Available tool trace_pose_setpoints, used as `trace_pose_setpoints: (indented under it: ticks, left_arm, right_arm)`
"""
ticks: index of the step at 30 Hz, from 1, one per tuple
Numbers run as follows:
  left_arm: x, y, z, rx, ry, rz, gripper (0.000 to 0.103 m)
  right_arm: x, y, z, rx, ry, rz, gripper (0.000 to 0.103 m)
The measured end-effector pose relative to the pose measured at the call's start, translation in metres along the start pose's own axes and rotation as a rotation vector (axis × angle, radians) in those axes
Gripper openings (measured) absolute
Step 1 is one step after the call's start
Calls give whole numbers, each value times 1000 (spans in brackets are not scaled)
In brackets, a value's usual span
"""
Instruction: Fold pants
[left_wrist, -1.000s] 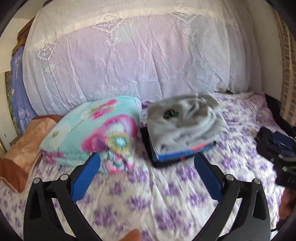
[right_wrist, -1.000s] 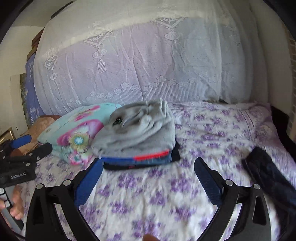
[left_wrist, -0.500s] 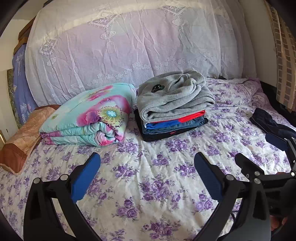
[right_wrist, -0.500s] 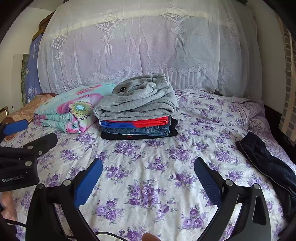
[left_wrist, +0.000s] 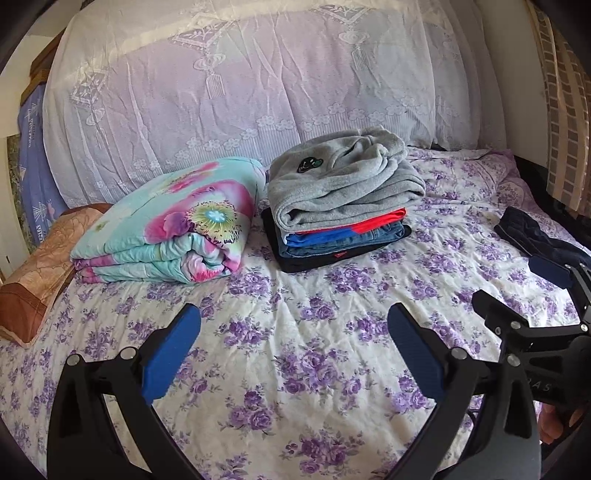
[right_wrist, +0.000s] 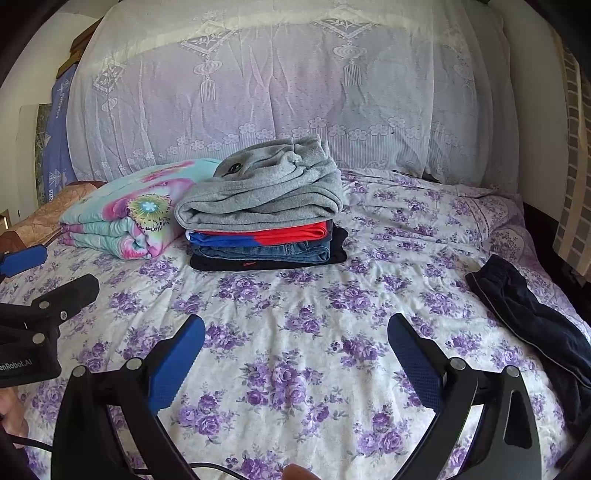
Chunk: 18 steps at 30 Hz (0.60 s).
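Note:
Dark navy pants (right_wrist: 532, 314) lie loosely bunched on the right side of the bed; they also show at the right edge of the left wrist view (left_wrist: 528, 232). My left gripper (left_wrist: 293, 325) is open and empty, held above the flowered bedsheet. My right gripper (right_wrist: 295, 332) is open and empty, above the sheet, left of the pants. Each gripper shows at the edge of the other's view. A stack of folded clothes (right_wrist: 262, 218) with a grey fleece garment on top sits at the back of the bed; it also shows in the left wrist view (left_wrist: 340, 199).
A folded turquoise flowered blanket (left_wrist: 166, 225) lies left of the stack. An orange-brown pillow (left_wrist: 40, 258) is at the far left. A white lace cloth (left_wrist: 258, 81) covers the headboard behind. A white sheet with purple flowers (right_wrist: 295, 302) covers the bed.
Both grippers have pulled back from the stack of folded clothes and steadied above the sheet; the stack now sits farther away. Both stay open.

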<state>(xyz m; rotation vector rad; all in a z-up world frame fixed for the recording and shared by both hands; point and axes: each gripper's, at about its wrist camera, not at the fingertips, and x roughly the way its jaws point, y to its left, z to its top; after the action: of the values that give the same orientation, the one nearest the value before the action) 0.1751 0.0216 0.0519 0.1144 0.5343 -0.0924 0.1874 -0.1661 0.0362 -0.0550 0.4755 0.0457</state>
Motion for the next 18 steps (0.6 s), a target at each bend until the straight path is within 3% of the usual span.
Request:
trace_pose_setpoints:
  ticks: [18]
  left_arm:
    - [7,4,-2,-20,27,-2,99]
  right_arm:
    - [1,1,0,8,12,10,100]
